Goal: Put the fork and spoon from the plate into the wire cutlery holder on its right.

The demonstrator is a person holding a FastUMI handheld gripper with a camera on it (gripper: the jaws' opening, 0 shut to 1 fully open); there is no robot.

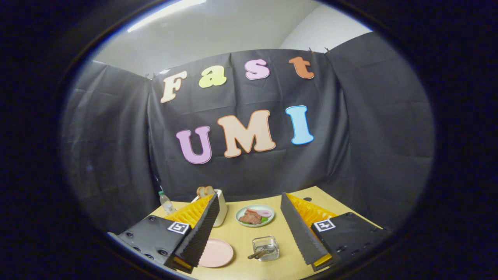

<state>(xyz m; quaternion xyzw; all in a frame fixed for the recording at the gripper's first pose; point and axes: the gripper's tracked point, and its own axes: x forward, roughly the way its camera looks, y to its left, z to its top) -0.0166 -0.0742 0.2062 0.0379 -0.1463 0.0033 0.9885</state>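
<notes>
Between the wide-open, empty gripper fingers: bare pink plate left, wire cutlery holder right, cutlery resting in holder. Likely fork and spoon, too small to tell apart. Task judged about done; next, retreat clear. Count: two plates, one holder, one toaster, one bottle.

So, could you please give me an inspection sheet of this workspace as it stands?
Surface: wooden table.
Job's things: pink plate bare; cutlery handles poke out of the cutlery holder to its right.
Clutter: food plate, toaster with bread, bottle.
Gripper: gripper open, holding nothing; the holder sits between its fingers.
Cables: nothing seen.
Surroundings: black cloth wall.
</notes>
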